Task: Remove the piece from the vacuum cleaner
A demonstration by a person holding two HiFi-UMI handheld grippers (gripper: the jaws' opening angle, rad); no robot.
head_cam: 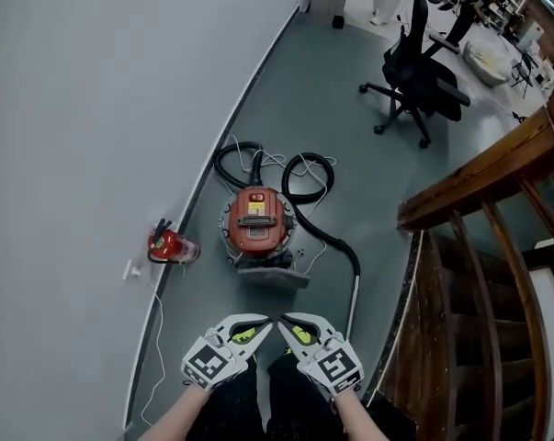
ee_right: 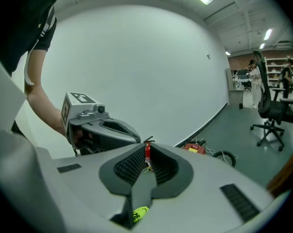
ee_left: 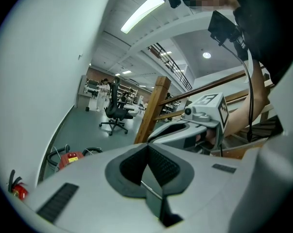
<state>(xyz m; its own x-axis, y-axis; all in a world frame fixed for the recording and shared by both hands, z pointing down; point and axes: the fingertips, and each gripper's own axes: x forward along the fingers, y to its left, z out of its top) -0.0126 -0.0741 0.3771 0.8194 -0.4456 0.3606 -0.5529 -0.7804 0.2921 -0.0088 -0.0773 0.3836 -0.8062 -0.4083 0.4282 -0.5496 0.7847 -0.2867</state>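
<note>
Both left hand-held gripper [head_cam: 258, 322] and right hand-held gripper [head_cam: 288, 323], pressed together empty, face the vacuum cleaner [head_cam: 258, 220].

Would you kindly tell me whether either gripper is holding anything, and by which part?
Nothing is held: the left gripper and right gripper both have their jaws together and empty, short of the vacuum cleaner.

- Location type: open-plan office or lab hall.
- Indicators: swivel office chair [head_cam: 414, 76] on a grey floor [head_cam: 322, 90]; shelving [ee_right: 277, 64] at the far end.
- Fittings: ceiling strip light [ee_left: 142, 12], wooden stair railing [head_cam: 483, 186], wall-side fire extinguisher [head_cam: 171, 244].
</note>
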